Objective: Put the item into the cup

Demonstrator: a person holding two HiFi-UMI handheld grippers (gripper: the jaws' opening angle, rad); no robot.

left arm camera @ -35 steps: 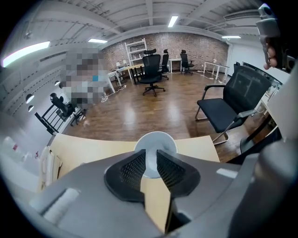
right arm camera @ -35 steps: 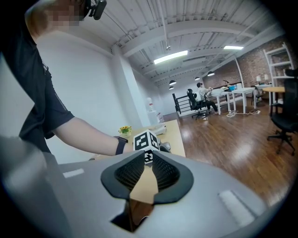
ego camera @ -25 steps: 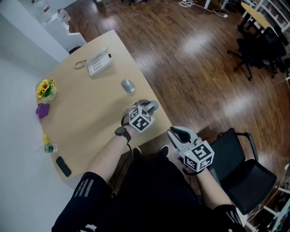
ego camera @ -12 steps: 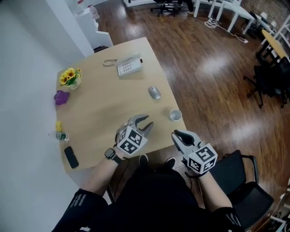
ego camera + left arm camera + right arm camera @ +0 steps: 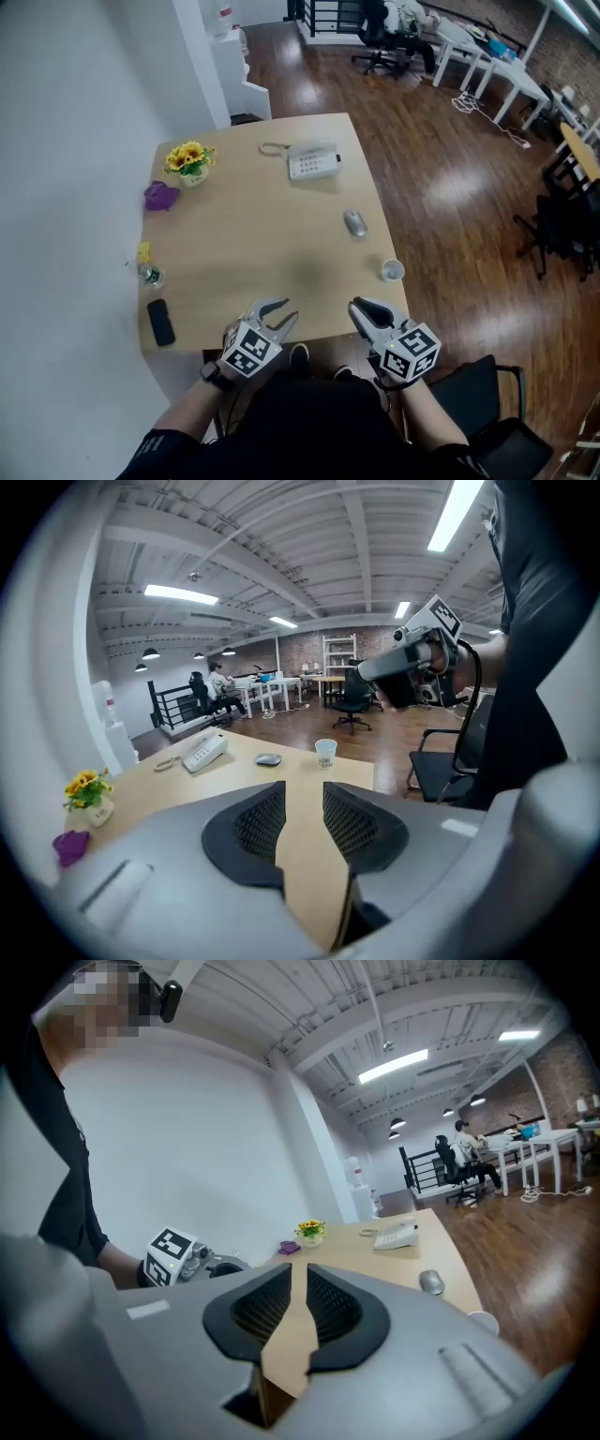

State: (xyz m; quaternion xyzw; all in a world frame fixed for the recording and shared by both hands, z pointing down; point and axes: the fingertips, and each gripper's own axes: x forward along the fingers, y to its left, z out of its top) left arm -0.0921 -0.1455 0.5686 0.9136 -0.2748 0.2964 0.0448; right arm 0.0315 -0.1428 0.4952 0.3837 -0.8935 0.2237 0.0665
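Left gripper (image 5: pixel 286 311) jaws wide, right gripper (image 5: pixel 358 307) narrowly apart, both empty at bottom centre; cup (image 5: pixel 392 270), right of centre at table (image 5: pixel 262 234) edge, looks light and tippy; item unclear, maybe small yellow piece (image 5: pixel 143 253) far left, probably light: pinch its sides.

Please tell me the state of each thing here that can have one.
Left gripper: open, nothing between the jaws.
Right gripper: jaws slightly apart, empty.
Cup: upright on the table, near its edge.
Telephone: handset on its cradle.
Flower pot: upright.
Mouse: lying flat, untouched.
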